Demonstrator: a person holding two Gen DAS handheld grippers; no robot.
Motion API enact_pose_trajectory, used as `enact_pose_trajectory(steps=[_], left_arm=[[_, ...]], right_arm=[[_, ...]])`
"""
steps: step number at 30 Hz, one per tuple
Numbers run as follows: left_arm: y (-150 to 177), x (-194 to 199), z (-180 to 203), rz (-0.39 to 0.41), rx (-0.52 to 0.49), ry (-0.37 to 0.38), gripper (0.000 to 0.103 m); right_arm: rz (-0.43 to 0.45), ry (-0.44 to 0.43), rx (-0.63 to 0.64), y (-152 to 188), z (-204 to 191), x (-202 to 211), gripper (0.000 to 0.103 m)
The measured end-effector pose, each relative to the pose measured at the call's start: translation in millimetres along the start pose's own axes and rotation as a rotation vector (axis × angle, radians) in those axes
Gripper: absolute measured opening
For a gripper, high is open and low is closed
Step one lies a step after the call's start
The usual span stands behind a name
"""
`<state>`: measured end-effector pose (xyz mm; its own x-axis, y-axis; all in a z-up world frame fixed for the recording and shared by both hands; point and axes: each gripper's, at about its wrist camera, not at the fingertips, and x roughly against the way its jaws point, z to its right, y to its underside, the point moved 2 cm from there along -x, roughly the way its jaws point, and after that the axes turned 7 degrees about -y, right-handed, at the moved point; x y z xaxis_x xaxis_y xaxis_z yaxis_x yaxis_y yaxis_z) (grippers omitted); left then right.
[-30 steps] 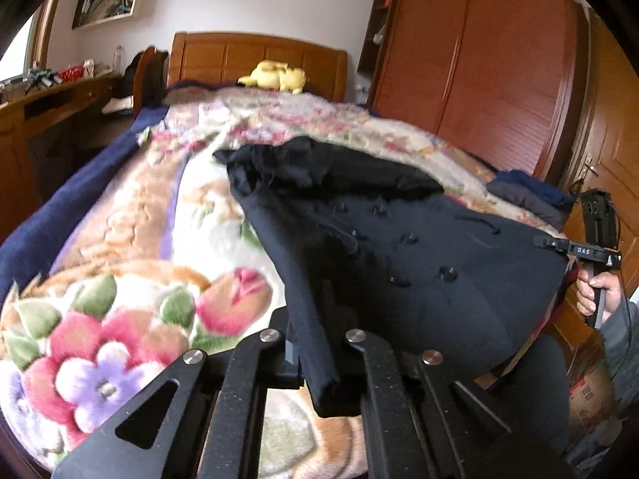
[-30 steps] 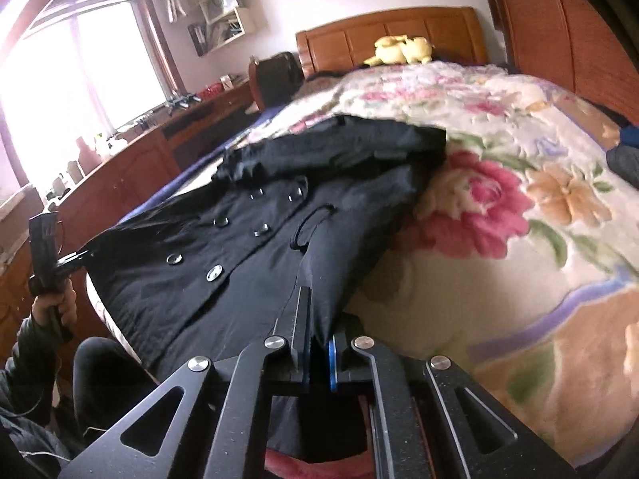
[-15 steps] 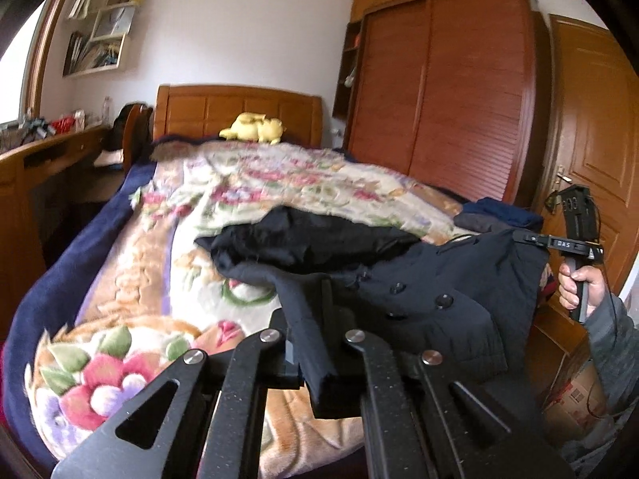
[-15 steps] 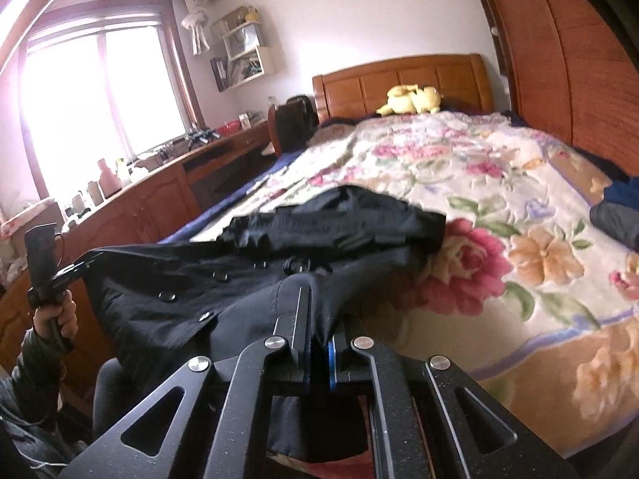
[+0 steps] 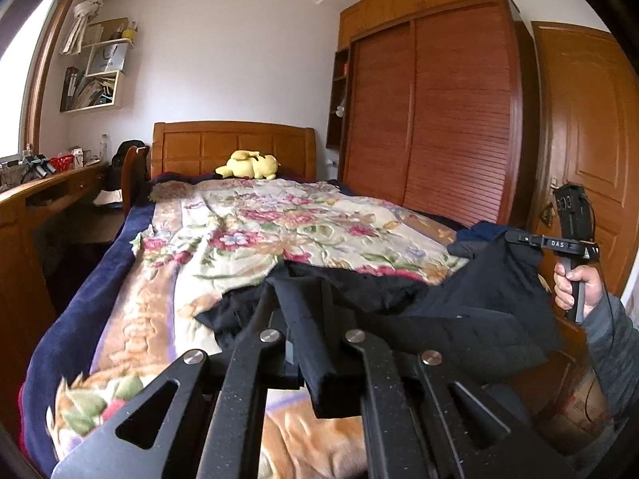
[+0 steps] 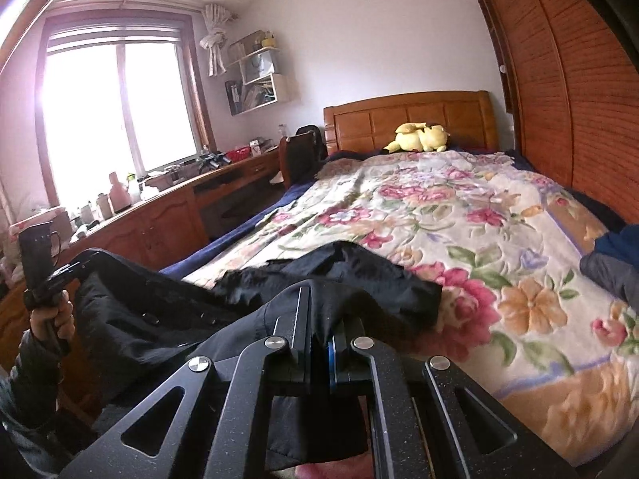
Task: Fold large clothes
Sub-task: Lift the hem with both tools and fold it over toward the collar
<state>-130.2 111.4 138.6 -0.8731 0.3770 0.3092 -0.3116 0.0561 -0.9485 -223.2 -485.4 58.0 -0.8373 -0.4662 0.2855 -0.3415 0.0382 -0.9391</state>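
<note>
Black coat (image 5: 471,319) at bed's (image 5: 279,219) foot edge, long axis toward headboard, collar end forward. Left gripper (image 5: 307,311) and right gripper (image 6: 319,319) both clamped on hem. Hem now lifted higher, coat bunched.

The coat (image 5: 471,319) lay across the near end of the bed (image 5: 247,239); a plush toy (image 5: 247,165) sat far, against the headboard (image 5: 231,147).

We record a black coat (image 5: 471,319) on a cream blanket (image 5: 279,223) patterned with pink and red flowers. We also list a yellow plush toy (image 5: 247,165) and a reddish-brown wardrobe (image 5: 439,111).
</note>
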Motion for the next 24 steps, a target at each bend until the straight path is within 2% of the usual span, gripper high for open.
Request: enact_pose_trajectory(steps=[5,10,16,24], left_arm=[[-29,-61,-18,0.004,0.009,-0.034,0.004],[-49,-129,-41,-0.009,0.026,-0.080,0.004],[-54,-187,-62,-0.038,0.051,-0.108,0.004],[-54,-238,-83,-0.062,0.052,-0.121,0.004]], right_arm=[[0.015,0.015,-0.031,-28,32,-48,0.005],[-0.006,0.037,-0.087,-50,73,-112,0.005],[-0.049,0.056,-0.113,-65,102,-176,0.005],[-0.069,0.061,-0.127,-86,121,-230,0.005]])
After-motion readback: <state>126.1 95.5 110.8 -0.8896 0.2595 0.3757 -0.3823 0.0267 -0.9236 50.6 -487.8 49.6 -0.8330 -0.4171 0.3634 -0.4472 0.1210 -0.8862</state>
